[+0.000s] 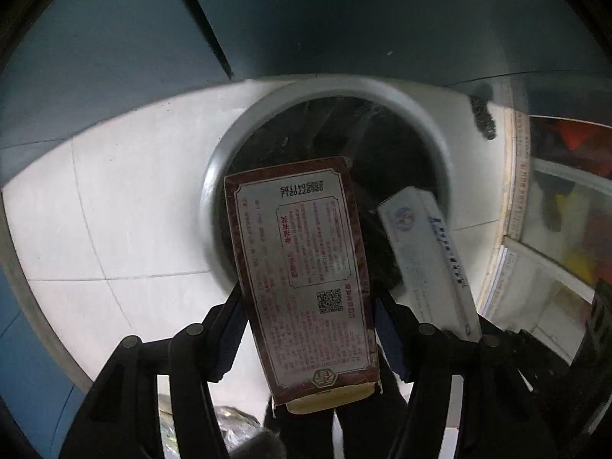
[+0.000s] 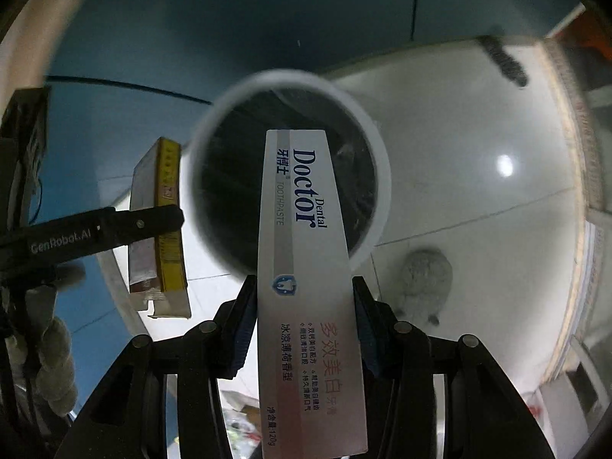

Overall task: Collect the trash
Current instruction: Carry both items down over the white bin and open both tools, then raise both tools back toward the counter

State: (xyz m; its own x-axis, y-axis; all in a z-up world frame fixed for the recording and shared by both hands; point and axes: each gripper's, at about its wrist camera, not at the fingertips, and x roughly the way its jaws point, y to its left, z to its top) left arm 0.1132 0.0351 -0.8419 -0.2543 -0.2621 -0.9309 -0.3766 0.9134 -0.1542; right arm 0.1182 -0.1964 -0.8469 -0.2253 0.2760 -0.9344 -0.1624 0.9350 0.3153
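Observation:
My left gripper (image 1: 306, 306) is shut on a dark red printed carton (image 1: 302, 267) and holds it above the round grey trash bin (image 1: 428, 122), which has a black liner. My right gripper (image 2: 304, 298) is shut on a white Doctor Dental toothpaste box (image 2: 306, 267) and holds it over the same bin (image 2: 378, 145). The toothpaste box also shows in the left wrist view (image 1: 428, 260), to the right of the carton. The red carton with its yellow side (image 2: 160, 225) and the left gripper's finger (image 2: 114, 225) show at the left of the right wrist view.
The bin stands on a white tiled floor (image 1: 114, 210) against a blue wall (image 1: 344, 19). A dark furry object (image 2: 505, 61) lies on the floor at the far right. A grey fluffy thing (image 2: 424, 275) lies right of the bin. Shelving with coloured items (image 1: 566, 210) stands at the right.

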